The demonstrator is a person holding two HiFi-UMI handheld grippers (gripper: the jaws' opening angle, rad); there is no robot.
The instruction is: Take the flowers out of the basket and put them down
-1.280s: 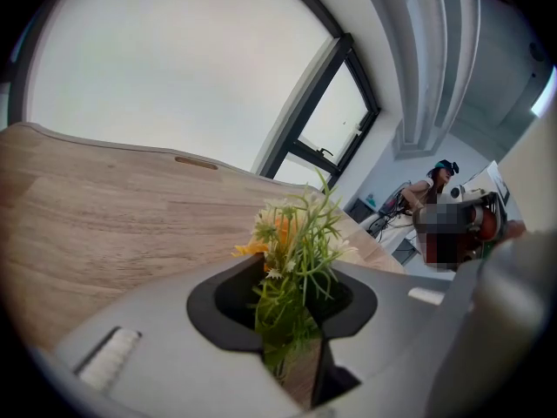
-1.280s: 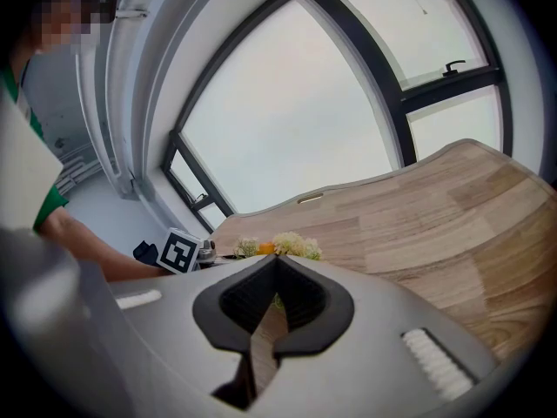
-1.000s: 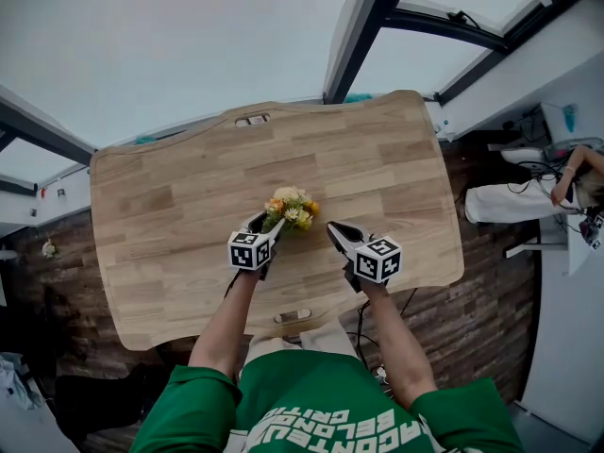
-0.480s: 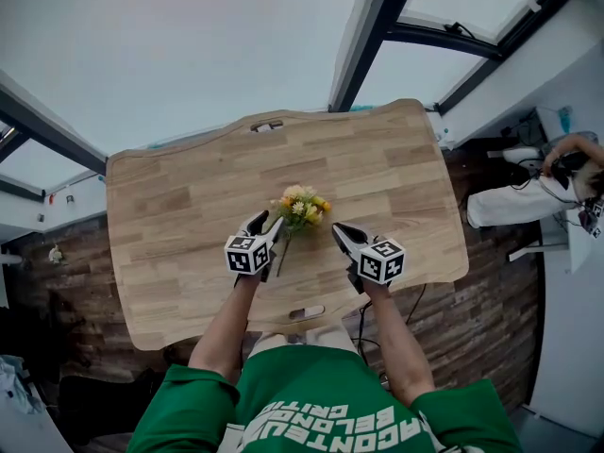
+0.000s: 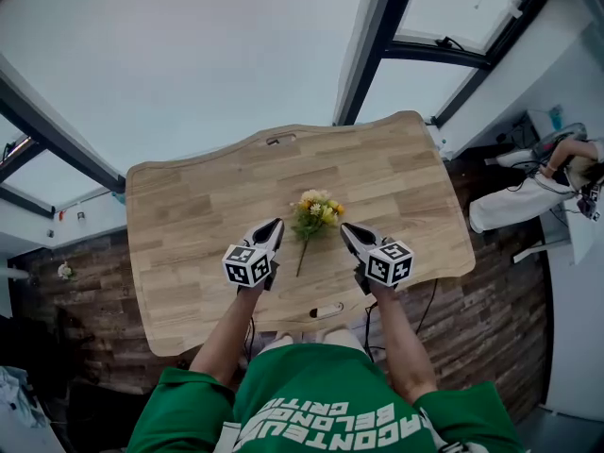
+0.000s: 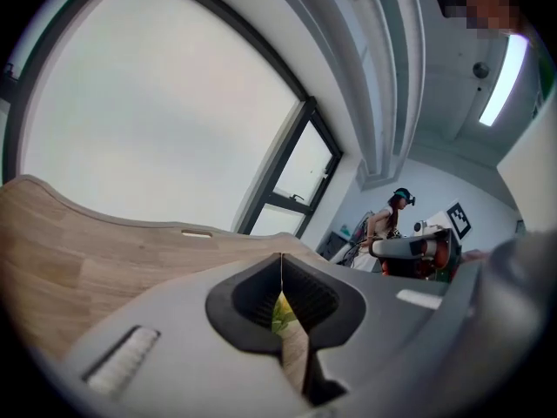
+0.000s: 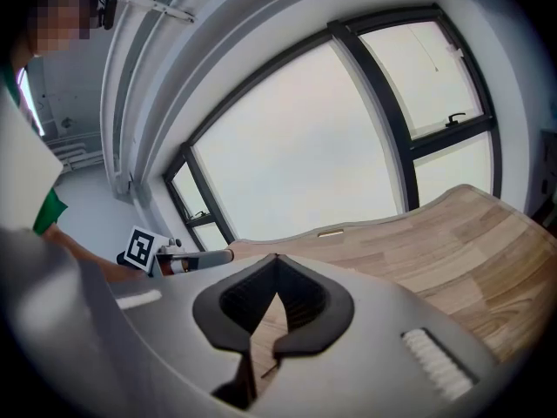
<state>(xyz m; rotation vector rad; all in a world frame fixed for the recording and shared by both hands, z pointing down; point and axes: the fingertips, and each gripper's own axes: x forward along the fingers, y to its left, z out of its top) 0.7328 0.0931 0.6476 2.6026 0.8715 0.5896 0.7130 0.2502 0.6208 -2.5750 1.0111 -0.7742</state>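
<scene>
One yellow-flower bunch (image 5: 316,210) lying on curvy-edged wood-grain table (image 5: 189,215).

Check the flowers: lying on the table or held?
Lying. The flowers rest flat on the table. The left gripper, jaws just closed on nothing, and the shut right gripper flank them, not touching.

Standing here, I see the person in a bright green short-sleeved shirt (image 5: 321,399) with bold white block lettering (image 5: 326,425) across the chest, and loose sleeves that end above the elbow. Each hand carries a grey-shelled tool. The left gripper (image 5: 274,226) and the right gripper (image 5: 347,231) each bear a white cube (image 5: 247,265) printed with black square markers. Black ribbed pads (image 6: 252,299) line their jaws. A pale ridged strip (image 7: 438,362) sits on the right one's shell.
</scene>
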